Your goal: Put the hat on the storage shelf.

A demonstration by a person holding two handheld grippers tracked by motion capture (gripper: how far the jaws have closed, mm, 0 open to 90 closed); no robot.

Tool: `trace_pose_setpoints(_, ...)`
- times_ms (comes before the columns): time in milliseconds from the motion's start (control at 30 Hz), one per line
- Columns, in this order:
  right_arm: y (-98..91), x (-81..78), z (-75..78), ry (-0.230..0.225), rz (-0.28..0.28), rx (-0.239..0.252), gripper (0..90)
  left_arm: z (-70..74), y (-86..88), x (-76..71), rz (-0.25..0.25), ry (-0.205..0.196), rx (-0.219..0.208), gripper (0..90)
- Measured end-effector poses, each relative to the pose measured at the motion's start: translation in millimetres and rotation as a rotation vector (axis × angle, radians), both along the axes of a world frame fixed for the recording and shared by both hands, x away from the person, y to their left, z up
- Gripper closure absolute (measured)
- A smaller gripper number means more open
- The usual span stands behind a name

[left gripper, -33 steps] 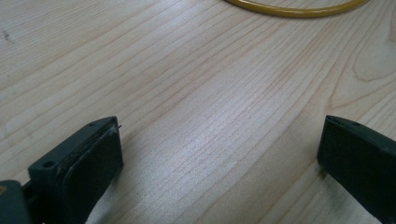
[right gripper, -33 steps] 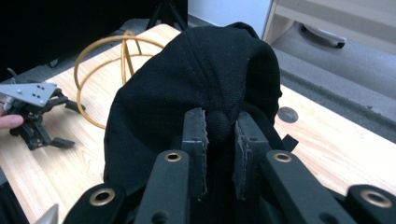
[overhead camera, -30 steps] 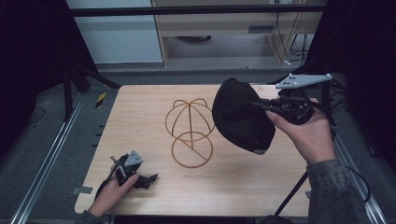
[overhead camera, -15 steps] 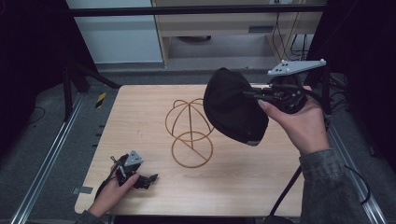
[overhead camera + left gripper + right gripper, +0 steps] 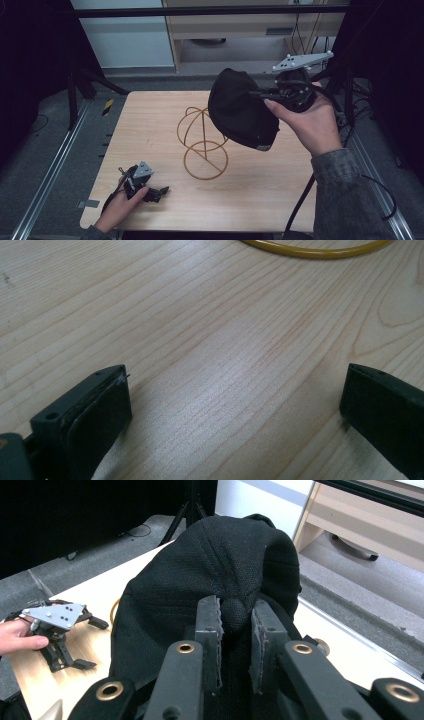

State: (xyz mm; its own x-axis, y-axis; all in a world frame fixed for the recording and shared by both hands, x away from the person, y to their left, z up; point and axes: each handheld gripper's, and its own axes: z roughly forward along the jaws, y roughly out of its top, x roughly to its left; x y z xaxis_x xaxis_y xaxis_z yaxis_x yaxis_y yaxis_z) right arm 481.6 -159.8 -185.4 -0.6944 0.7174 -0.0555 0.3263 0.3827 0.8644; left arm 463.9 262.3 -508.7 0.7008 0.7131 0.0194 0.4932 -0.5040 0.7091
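Pale wood grain is seen across the table (image 5: 150, 125), which stands on a grey floor in front of a light cabinet and dark surroundings.

Nearest, at the table's front left corner, the left gripper (image 5: 162, 190) is held low on the wood by the left hand (image 5: 117, 207), whose fingers are wrapped around its body. Its jaws are spread wide apart in the left gripper view, with bare wood between them and nothing pinched; the black pads (image 5: 102, 412) are laid almost flat along the surface. Part of a yellow ring (image 5: 315, 250) is seen beyond them.

Farther in, near the table's middle, a wire hat stand (image 5: 202, 142) is set upright, its round base resting on the wood and its domed top rising beside the cap.

Farther still and higher, to the right, a black cap (image 5: 240, 112) is held in the air just beside the stand's dome, tilted with its crown turned toward the stand. It is clamped by the right gripper (image 5: 262, 93): in the right gripper view the toothed pads (image 5: 207, 625) are pressed together on a fold of the cap's fabric (image 5: 235, 615). The gripper is carried level by the right hand (image 5: 305, 120), raised above the table's right edge with the forearm sloping up from the lower right.
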Motion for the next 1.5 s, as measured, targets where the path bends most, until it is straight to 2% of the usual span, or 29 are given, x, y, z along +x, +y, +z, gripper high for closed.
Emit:
trace_pose_setpoints(533, 35.0, 11.7, 10.2, 0.002, 0.055, -0.026, 77.5, 0.0, 0.0, 0.0, 0.001, -0.001, 0.000, 0.0)
trace_pose_setpoints(833, 52.3, 16.8, 10.0, 0.013, 0.080, -0.053, 77.5, -0.1, -0.1, 0.0, 0.001, -0.001, 0.000, 0.0)
trace_pose_setpoints(1133, 71.8, 20.2, 10.4, 0.028, 0.114, -0.098, 77.4, 0.0, 0.0, 0.0, 0.001, -0.001, 0.000, 0.0)
trace_pose_setpoints(1500, 92.5, 27.8, 2.5, 0.062, 0.147, -0.153, 77.2, -0.1, -0.1, 0.0, 0.001, -0.002, 0.000, 0.0)
